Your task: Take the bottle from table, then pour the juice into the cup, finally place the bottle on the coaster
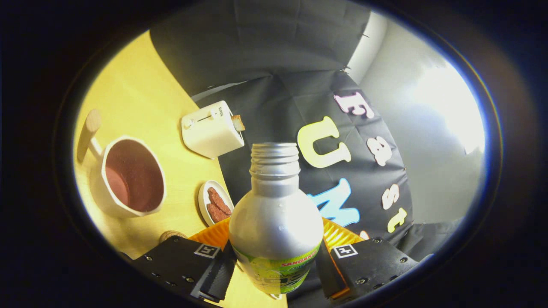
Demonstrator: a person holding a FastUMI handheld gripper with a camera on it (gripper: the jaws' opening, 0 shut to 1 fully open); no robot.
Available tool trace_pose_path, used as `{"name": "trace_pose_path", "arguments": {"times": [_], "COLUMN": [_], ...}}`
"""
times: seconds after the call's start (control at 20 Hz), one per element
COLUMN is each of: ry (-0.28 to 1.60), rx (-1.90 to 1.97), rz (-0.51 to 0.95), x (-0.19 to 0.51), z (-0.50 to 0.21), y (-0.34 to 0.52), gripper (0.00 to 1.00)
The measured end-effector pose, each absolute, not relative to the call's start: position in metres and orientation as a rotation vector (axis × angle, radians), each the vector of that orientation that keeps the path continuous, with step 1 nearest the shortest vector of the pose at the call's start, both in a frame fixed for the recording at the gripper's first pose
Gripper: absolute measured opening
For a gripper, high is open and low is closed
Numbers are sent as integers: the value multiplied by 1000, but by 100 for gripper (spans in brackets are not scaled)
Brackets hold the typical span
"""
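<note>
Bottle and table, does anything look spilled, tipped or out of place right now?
Nothing stands out. The uncapped bottle is held between the gripper fingers, with no spill on the table. The cup stands upright, and the toaster and small dish sit undisturbed.

Smooth brushed-metal bottle [276,222] w/ glossy label, glazed ceramic cup [128,177], matt wood table [128,90], glossy plastic toaster [212,130]

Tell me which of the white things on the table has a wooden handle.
The cup, beside the toaster and the small dish; its round wooden handle sticks out, while neither of those has one. The gripper fingers clamp the bottle.
</note>
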State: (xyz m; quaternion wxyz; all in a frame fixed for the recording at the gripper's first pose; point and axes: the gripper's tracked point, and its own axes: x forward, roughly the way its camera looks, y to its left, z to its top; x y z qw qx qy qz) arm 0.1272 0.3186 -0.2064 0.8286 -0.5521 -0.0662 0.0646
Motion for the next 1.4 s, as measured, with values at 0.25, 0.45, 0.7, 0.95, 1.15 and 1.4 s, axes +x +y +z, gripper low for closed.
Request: {"name": "trace_pose_path", "arguments": {"times": [0.25, 0.45, 0.7, 0.95, 1.15, 1.4], "ry": [-78, 5, 46, 101, 217, 189], "rx": [-1017, -869, -689, -452, -225, -132], "rz": [141, 165, 186, 252, 365, 343], "x": [130, 133, 135, 136, 137, 147], "z": [-203, -207, -201, -196, -190, -160], "y": [311, 306, 302, 308, 323, 315], "gripper": [80, 81, 81, 81, 80, 80]}}
